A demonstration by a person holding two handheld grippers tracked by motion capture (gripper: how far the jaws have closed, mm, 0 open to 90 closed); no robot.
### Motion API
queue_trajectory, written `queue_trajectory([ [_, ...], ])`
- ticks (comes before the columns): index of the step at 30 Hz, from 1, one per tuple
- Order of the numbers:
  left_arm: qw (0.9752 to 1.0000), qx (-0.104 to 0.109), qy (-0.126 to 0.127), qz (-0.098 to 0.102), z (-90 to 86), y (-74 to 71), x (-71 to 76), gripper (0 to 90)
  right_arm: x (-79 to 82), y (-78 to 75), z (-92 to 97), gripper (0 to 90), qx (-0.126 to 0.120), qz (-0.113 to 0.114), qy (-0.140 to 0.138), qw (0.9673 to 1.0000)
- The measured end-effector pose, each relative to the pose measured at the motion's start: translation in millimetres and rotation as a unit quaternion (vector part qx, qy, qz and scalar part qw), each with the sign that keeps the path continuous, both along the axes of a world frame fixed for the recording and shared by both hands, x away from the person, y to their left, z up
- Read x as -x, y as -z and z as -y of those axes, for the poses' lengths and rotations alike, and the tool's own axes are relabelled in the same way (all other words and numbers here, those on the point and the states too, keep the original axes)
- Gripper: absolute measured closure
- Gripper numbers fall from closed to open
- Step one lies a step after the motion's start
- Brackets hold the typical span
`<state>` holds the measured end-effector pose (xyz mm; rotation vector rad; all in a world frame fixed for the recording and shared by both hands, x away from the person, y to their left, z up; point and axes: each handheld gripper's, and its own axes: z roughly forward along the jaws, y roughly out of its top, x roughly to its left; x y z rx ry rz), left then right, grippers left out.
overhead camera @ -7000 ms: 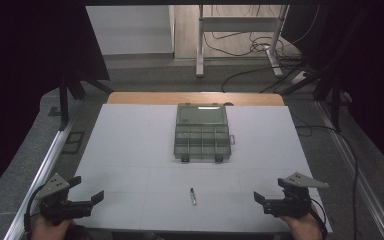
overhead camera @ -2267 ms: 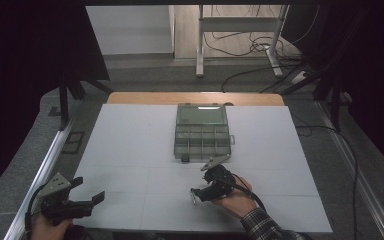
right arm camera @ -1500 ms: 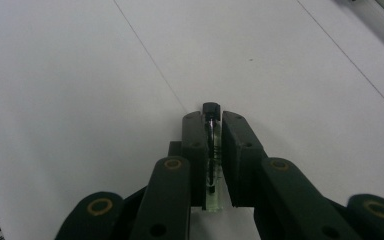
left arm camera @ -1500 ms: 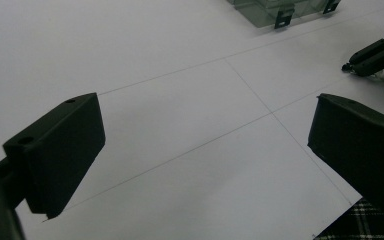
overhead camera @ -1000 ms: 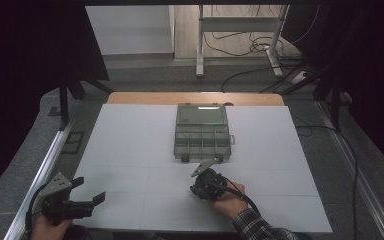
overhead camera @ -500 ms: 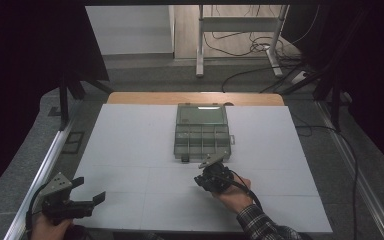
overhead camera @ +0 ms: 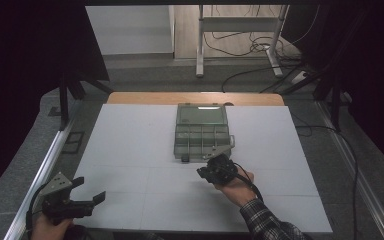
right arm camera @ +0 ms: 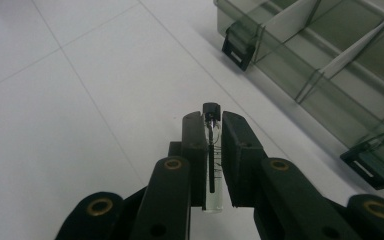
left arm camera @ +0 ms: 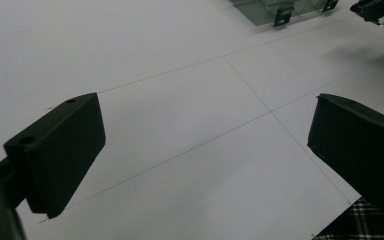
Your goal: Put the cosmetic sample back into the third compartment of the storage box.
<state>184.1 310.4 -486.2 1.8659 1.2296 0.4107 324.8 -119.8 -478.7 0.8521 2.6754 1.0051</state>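
- The right tongs (right arm camera: pixel 212 150) are squeezed shut on a thin clear tube (right arm camera: pixel 212 165) with a small black cap. The tube stands between the two black jaws, cap end out in front, so it cannot slip or roll.
- In the high view the right tongs (overhead camera: pixel 219 170) hang just above the white table (overhead camera: pixel 130 150), very near the front edge of the see-through box (overhead camera: pixel 201 135). I think the tube is meant to go into the box.
- The box lies open, with its lid folded back on the far side. Thin walls split it into little rooms, so small things stay apart. The black clips (right arm camera: pixel 237 50) hang loose at the front.
- The left tongs (overhead camera: pixel 75 200) are open and hold nothing. They wait at the near left corner of the table, well apart from the box, out of the way.
- A checked sleeve (overhead camera: pixel 265 222) leads up to the right hand (overhead camera: pixel 236 184).
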Motion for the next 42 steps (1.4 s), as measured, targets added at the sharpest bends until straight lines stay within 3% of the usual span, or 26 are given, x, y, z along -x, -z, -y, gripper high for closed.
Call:
queue_trajectory([
  [42,1.0,0.003,-0.002,-0.002,-0.6,0.2,-0.5,2.2,-47.3,-16.7,7.5,80.4,-0.027,0.039,0.045,0.9979],
])
